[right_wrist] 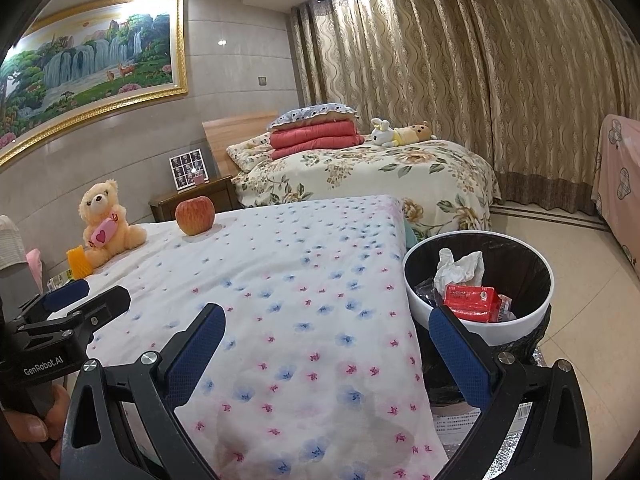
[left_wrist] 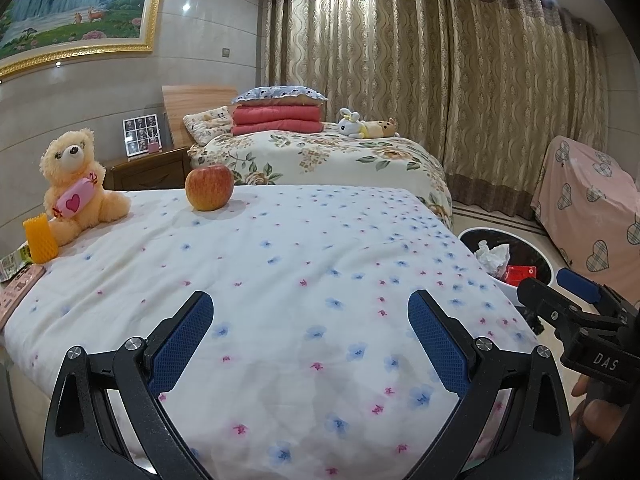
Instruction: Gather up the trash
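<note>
Middle of the quilt [left_wrist: 280, 280] is wide open, loads of room to pass. Stuff only crowds the far left: apple [left_wrist: 209, 187], teddy [left_wrist: 76, 184], yellow foam net [left_wrist: 39, 240]. Bin [right_wrist: 478, 280] sits tight against the bed's right edge.

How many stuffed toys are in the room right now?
3. A teddy bear sits on the near bed beside the apple. A white bunny and a yellow plush lie on the far bed. Others may be hidden.
</note>
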Demonstrator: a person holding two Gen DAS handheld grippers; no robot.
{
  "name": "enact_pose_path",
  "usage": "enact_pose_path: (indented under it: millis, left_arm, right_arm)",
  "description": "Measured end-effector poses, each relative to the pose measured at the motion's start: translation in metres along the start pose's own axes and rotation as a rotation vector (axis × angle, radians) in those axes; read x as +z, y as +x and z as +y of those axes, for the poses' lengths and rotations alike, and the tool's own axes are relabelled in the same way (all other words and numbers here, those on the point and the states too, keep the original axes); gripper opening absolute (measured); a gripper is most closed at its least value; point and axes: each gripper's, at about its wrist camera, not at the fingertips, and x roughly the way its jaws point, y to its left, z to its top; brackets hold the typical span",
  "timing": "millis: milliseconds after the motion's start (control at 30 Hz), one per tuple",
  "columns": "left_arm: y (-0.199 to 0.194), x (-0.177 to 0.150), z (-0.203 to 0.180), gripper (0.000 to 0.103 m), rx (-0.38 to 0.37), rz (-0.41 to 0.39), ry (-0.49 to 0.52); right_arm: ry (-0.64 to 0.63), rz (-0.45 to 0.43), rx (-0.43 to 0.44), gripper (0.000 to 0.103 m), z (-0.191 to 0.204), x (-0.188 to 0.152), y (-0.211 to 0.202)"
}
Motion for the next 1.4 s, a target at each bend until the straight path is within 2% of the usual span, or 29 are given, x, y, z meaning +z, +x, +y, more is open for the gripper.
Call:
enact_pose_path:
  millis: [1400]
  left_arm:
    - [-0.0016, -0.0002, -0.0017, 0.100, -0.004, 0.002, 0.005]
  right_arm:
    - [0.008, -0.007, 0.002, 0.102, 0.0015, 0.0033, -0.0030]
